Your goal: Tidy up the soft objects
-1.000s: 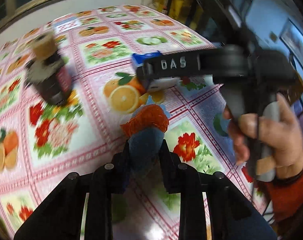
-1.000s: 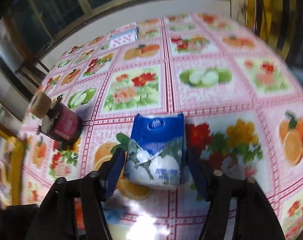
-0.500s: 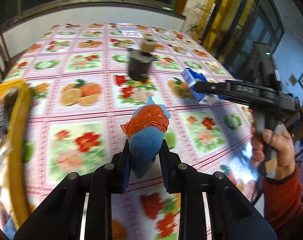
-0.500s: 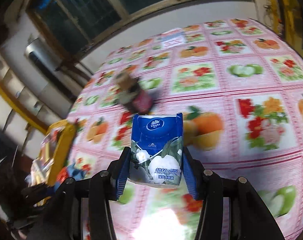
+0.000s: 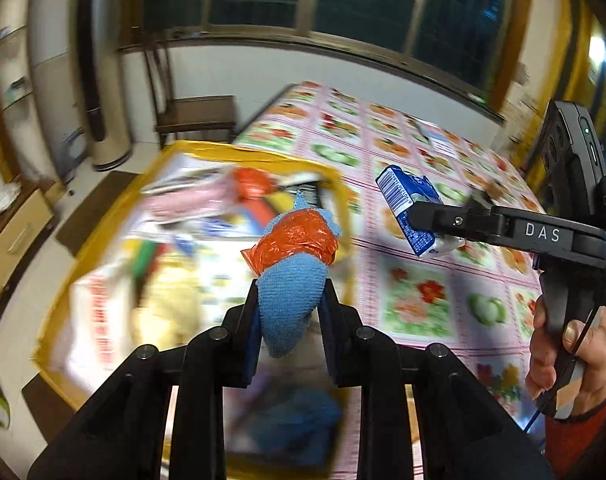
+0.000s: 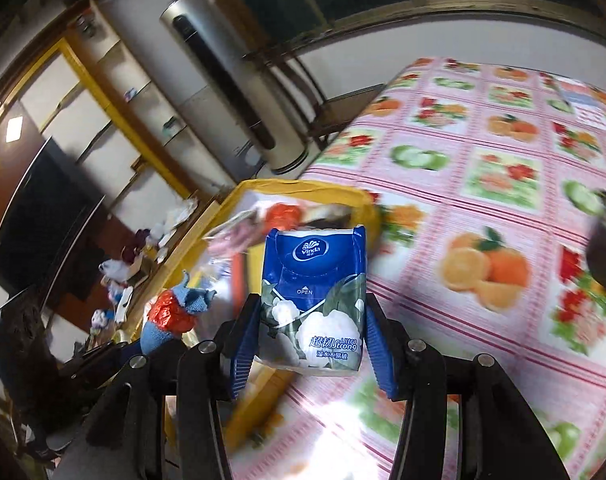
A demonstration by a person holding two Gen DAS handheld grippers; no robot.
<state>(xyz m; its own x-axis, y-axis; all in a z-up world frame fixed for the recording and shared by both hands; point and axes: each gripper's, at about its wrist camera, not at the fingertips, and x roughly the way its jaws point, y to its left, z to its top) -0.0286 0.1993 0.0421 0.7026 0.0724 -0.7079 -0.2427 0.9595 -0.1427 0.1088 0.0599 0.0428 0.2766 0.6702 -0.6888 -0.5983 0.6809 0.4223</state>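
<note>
Left hand-held gripper (image 5: 289,312) clamps a blue cloth toy (image 5: 291,304) (orange-wrapped); right hand-held gripper (image 6: 309,344) clamps a tissue pack (image 6: 315,300).

Tissue pack (image 6: 313,304), front face: brand "Vinda" in a white oval; "OPEN" under a small arrow; "Ultra Strong" beside Chinese characters near the bottom. A barcode is printed on its end; digits too small to read. Right gripper (image 5: 419,216), side: white letters "DAS".
</note>
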